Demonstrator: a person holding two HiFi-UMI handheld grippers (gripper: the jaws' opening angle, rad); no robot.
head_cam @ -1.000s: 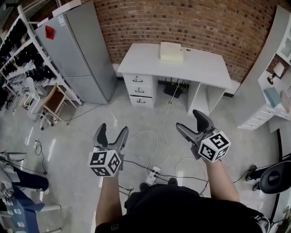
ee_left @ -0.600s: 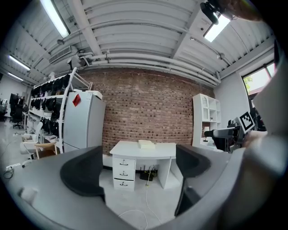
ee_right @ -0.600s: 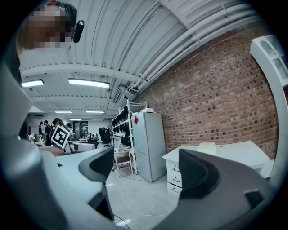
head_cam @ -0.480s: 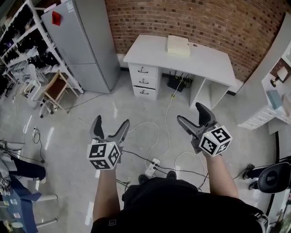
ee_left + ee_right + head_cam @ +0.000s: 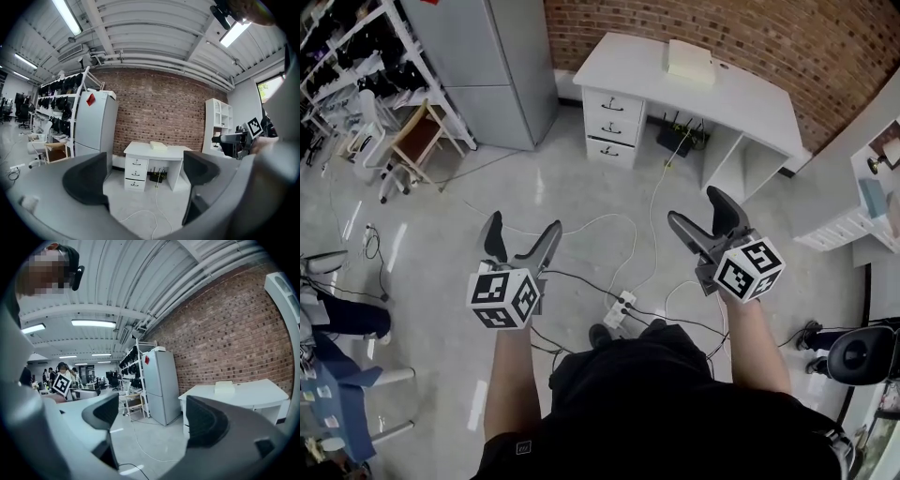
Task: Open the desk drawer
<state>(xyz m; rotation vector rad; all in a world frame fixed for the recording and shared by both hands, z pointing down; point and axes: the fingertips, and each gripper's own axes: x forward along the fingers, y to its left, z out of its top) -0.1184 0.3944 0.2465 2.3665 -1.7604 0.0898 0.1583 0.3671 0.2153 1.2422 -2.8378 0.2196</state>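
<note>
The white desk [image 5: 750,98] stands against the brick wall, far ahead across the floor. Its stack of three drawers [image 5: 610,127] at the left end is closed. My left gripper [image 5: 523,230] and right gripper [image 5: 696,211] hang in the air side by side, well short of the desk. Both pairs of jaws have just been opening and stand open with nothing between them. The left gripper view looks straight at the desk [image 5: 154,151] and drawers [image 5: 135,171] between the left gripper [image 5: 145,180] jaws. In the right gripper view, the desk [image 5: 239,392] lies beyond the right gripper [image 5: 150,420], off to the right.
A cream box [image 5: 691,61] lies on the desk. A grey fridge [image 5: 502,66] stands left of the desk, with shelves [image 5: 356,75] and a wooden chair [image 5: 417,141] further left. Cables and a power strip [image 5: 617,309] lie on the floor. A white shelf unit [image 5: 862,187] is at the right.
Both grippers' jaws have spread wider. In the head view the desk has slid up and right, and the power strip has also slid up.
</note>
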